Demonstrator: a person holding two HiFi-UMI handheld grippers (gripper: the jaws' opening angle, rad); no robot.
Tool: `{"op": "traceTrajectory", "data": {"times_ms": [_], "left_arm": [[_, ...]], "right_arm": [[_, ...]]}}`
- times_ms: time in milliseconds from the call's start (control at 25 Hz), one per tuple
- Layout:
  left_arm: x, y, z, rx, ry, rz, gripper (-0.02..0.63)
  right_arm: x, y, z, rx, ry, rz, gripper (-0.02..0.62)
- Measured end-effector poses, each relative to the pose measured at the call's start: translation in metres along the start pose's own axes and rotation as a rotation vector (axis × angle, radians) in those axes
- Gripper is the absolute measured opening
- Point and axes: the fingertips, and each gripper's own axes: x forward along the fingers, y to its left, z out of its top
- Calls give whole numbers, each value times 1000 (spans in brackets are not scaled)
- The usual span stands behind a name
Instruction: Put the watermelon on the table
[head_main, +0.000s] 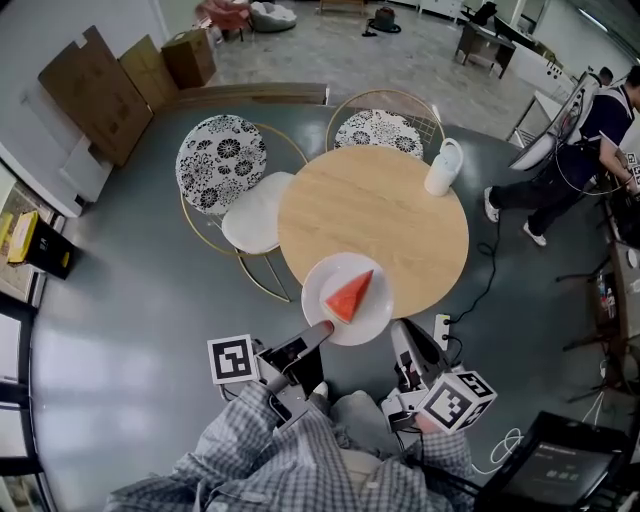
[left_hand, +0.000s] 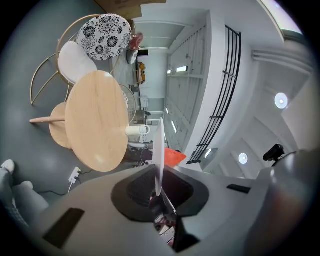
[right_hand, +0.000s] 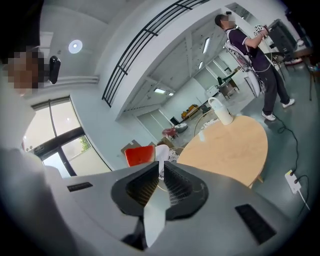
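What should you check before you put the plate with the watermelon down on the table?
1. Left gripper shut on the rim of the plate: ok.
2. Right gripper shut on the rim on the other side: ok.
3. Watermelon lies well inside the rim, not hanging over: ok.
4. Bare wood on the table ahead of the plate: ok. The only thing on it is the white jug, at the far edge.
5. Plate held level: cannot tell.
6. Plate already resting on the table edge or held above it: cannot tell.
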Motion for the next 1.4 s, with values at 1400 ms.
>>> {"op": "traceTrajectory", "data": {"times_ms": [1400], "left_arm": [[-16,-8,7,-12,36,-40,32]], "right_arm": [[18,28,-18,38,-20,58,78]]}}
